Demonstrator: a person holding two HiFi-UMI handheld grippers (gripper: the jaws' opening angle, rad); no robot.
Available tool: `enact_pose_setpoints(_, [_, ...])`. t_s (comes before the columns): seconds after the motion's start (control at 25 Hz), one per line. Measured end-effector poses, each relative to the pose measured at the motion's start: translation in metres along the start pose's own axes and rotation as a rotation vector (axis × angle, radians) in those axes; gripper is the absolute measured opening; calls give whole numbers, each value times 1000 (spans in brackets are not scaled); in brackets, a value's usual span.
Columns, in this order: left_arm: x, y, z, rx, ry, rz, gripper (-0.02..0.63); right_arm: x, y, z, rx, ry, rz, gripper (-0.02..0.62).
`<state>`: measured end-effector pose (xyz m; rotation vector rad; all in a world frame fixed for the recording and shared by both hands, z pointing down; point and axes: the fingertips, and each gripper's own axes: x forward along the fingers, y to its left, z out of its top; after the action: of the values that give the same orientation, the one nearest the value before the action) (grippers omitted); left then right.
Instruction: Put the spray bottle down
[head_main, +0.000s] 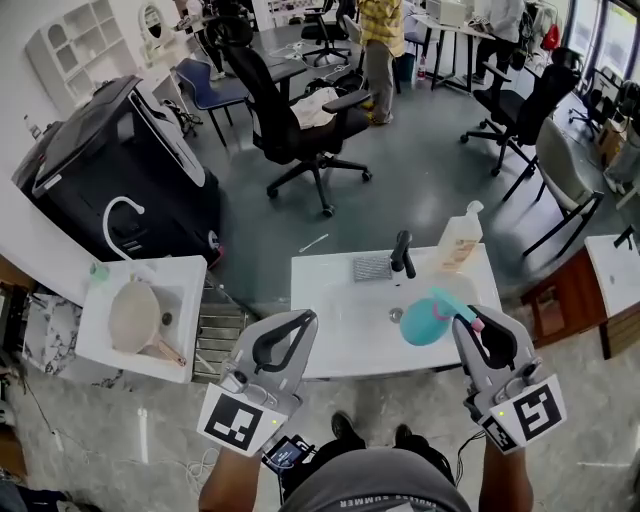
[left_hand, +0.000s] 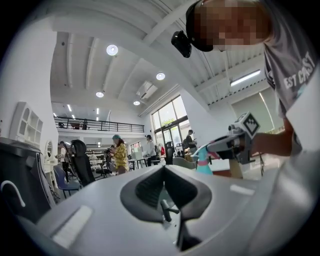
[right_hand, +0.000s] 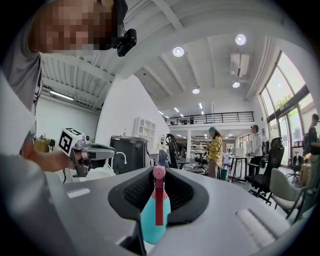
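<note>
- Teal spray bottle (head_main: 428, 320), pink trigger: right claw (head_main: 480, 322) is clamped on its head end. The body hangs past the jaw tips, clear of any surface.
- Gripping up at the head looks deliberate, as it leaves the base free to land flat.
- Left claw (head_main: 308, 318): jaws together, nothing in them, level beside the right one. Parked out of the way, I'd guess.
- White counter (head_main: 330, 340) lies under both claws. Its basin (head_main: 365, 310) is below the bottle, with only the drain showing.
- Ahead of the right claw: pump bottle (head_main: 460, 238) with pale contents, standing at the counter's far edge.
- Well left of the left claw: beige bowl (head_main: 130, 315) on a separate stand, looks empty.
</note>
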<state>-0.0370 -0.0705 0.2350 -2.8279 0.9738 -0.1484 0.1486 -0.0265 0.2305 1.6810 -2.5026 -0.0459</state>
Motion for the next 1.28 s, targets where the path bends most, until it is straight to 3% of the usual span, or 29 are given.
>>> enact_pose_setpoints(0.2, [-7,14,-4,-9,-24,-14,2,7,12,10,-28,-7,-29,64])
enact_pose_setpoints(0.48, [-15,30,-10,-23,-32,13,2,26,20,12,-44,1,-5,64])
enact_pose_setpoints(1.28, [11,67,-33,-51,56,189,2,119,-12,2,-26,-9,185,64])
